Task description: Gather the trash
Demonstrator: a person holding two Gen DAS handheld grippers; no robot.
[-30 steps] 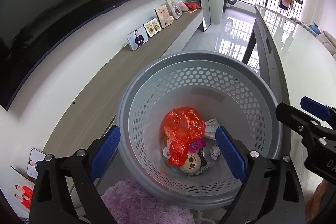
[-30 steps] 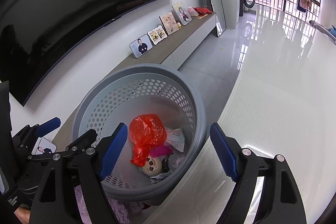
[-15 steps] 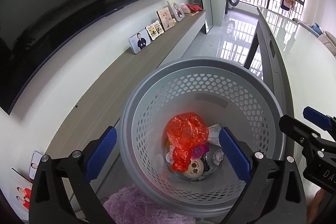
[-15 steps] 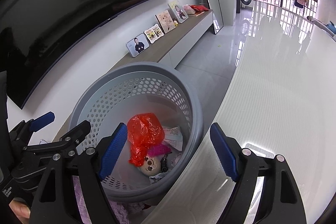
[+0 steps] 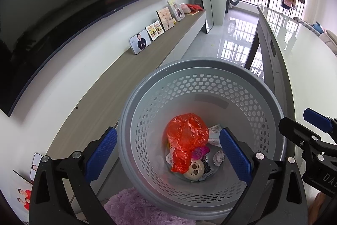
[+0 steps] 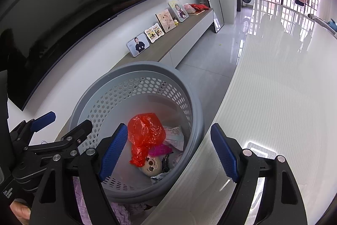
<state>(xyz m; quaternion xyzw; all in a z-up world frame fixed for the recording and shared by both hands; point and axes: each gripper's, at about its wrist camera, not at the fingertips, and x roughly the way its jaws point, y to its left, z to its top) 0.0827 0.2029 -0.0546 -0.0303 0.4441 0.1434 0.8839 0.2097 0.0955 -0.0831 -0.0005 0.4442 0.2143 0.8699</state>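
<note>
1. The left tool [image 5: 167, 153] hangs over a grey perforated basket [image 5: 248, 77], its blue pads spread wide with nothing between them; one pad sits outside the basket's left wall, the other over the inside.
2. The right tool [image 6: 168, 151] is also spread apart and empty, pointing down beside the basket; its left pad overlaps the basket's opening and its right pad lies over the white bench [image 6: 273, 98].
3. Each tool shows in the other's view: the right one at the right edge of the left wrist view, the left one at the left edge of the right wrist view.
4. The trash lies at the bottom of the basket. A crumpled red plastic bag [image 5: 186, 136] sits on top of the pile.
5. Just below the bag lies a small pale round thing with a face [image 5: 194, 169], perhaps a toy or mask; the view is too small to be sure.
6. A pink piece [image 5: 201, 151] touches the bag's right side, and printed white paper [image 5: 214, 134] leans against the wall behind it.
7. A purple fluffy rug [image 5: 134, 208] lies under the near side of the basket.
8. Along the wall behind runs a low wooden shelf [image 5: 105, 102] with a row of framed photos [image 5: 140, 41], below a large dark television [image 5: 63, 3].
</note>
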